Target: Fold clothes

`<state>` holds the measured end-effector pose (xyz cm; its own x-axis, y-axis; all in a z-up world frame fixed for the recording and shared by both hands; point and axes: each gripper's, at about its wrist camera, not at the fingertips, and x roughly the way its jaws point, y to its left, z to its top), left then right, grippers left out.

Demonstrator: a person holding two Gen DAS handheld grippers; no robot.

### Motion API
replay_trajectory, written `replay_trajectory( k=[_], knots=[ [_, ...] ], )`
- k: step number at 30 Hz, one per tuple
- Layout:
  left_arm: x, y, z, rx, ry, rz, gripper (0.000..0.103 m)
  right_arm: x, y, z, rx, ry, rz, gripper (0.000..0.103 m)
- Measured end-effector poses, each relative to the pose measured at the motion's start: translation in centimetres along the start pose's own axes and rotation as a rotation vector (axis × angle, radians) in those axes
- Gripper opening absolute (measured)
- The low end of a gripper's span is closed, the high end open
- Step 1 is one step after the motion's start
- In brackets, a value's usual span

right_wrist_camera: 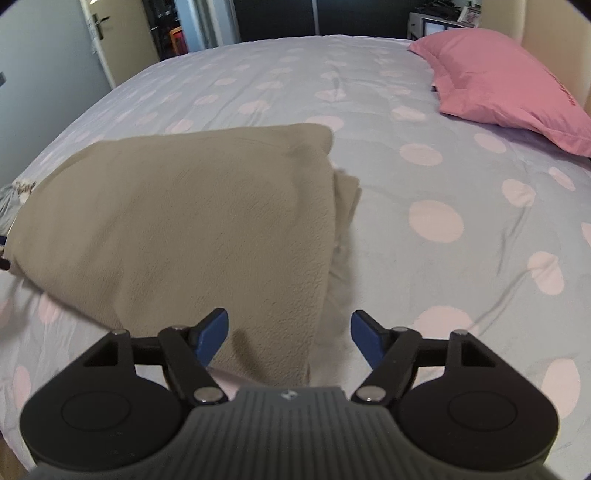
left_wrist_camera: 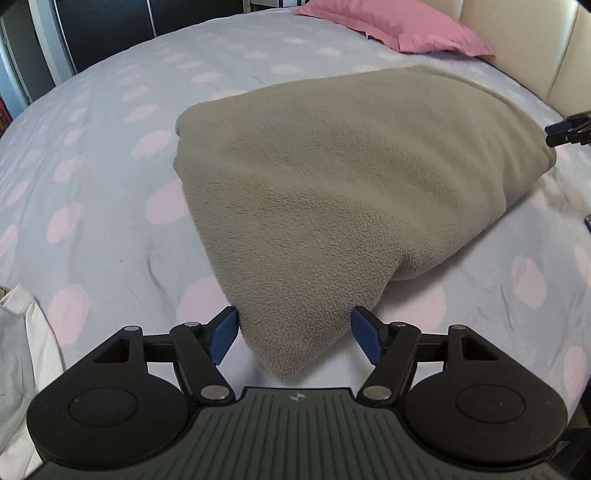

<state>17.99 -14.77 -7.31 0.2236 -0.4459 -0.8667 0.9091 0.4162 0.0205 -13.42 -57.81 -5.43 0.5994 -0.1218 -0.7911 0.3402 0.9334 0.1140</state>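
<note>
Both the left gripper [left_wrist_camera: 295, 334] and right gripper [right_wrist_camera: 290, 334] hung with jaws apart over corners of the folded beige fleece [left_wrist_camera: 351, 177] on the polka-dot bedspread [left_wrist_camera: 110, 177].

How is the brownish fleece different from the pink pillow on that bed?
The fleece is olive-tan and fuzzy; the pillow is pink and smooth. The fleece lies folded right before both grippers, a corner between the open left gripper; the pillow sits far off by the headboard. Both rest on the dotted bedspread.
</note>
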Motion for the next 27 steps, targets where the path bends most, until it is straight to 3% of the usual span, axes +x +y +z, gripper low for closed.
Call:
replay_trajectory(
  k=[6, 8, 9, 10, 11, 12, 14, 19, 27],
  knots=[
    [1.6, -1.3, 0.4, 0.045, 0.056, 0.043, 0.066, 1.4, 1.4, 0.7, -0.053, 0.025, -0.008, 0.071],
    [1.9, -1.6, 0.5, 0.051, 0.07, 0.049, 0.066, 2.0, 1.6, 0.8, -0.059, 0.044, -0.021, 0.055],
    [2.0, -1.6, 0.5, 0.049, 0.075, 0.049, 0.063, 2.2, 1.7, 0.9, -0.065, 0.056, -0.03, 0.049],
    [2.1, -1.5, 0.6, 0.046, 0.077, 0.044, 0.054, 2.4, 1.8, 1.0, -0.069, 0.067, -0.039, 0.036],
    [2.1, -1.4, 0.7, 0.042, 0.079, 0.04, 0.048, 2.5, 1.7, 1.1, -0.066, 0.074, -0.046, 0.03],
    [2.1, -1.2, 0.8, 0.034, 0.082, 0.038, 0.038, 2.5, 1.5, 1.2, -0.056, 0.075, -0.048, 0.027],
    [2.0, -1.1, 1.0, 0.025, 0.086, 0.038, 0.031, 2.4, 1.3, 1.4, -0.043, 0.081, -0.051, 0.019],
    [2.6, -1.4, 1.1, 0.06, 0.118, 0.066, 0.025, 3.0, 1.0, 1.1, -0.053, 0.118, -0.075, 0.013],
    [3.6, -1.5, 1.0, 0.087, 0.157, 0.09, 0.026, 5.0, 1.2, 0.3, -0.084, 0.158, -0.101, 0.012]
  ],
)
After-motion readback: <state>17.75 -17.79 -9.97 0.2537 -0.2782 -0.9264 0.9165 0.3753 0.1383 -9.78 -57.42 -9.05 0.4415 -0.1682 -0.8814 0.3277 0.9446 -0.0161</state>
